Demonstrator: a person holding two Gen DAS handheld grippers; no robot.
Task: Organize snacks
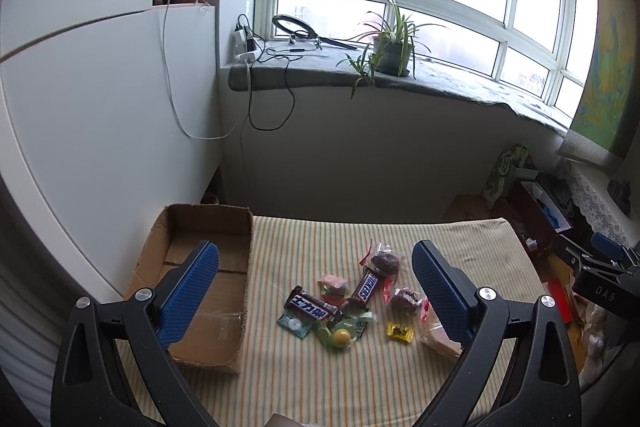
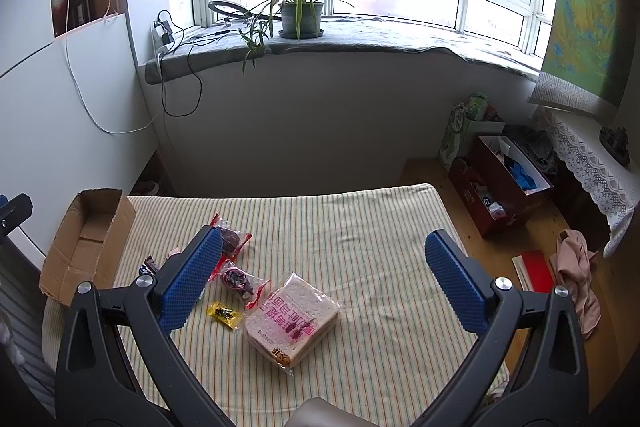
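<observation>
At the left edge of the striped yellow cloth worktop (image 1: 360,239) sits the open brown cardboard box (image 1: 208,223). We see nothing inside it, so we think the tidying has only just begun.

Our left gripper (image 1: 316,287) hangs above the worktop with its blue fingers (image 1: 188,291) spread wide apart. It holds nothing.

Next comes the pile of snacks near the middle of the worktop. There is a brown chocolate bar with blue and white letters (image 1: 314,305), and a second brown chocolate bar standing at a slant (image 1: 366,286) just beside it. Between them lies a small pink and green sweet (image 1: 334,287). In front sits a round yellow candy in a clear green wrapper (image 1: 342,337). Two dark round cakes in clear wrappers with red ends (image 1: 386,263) lie at the right side of the pile, and a small yellow candy packet (image 2: 224,313) lies close by.

Furthest right, nearer the front edge, is the flat pack of sliced brown bread in a clear bag with pink letters (image 2: 292,319). Our right gripper (image 2: 324,287) hangs over it, fingers spread wide, holding nothing.

We think the next move is to go down over one snack, close on it gently, and carry it left to the box. The bread is soft, so we should not squeeze hard.
</observation>
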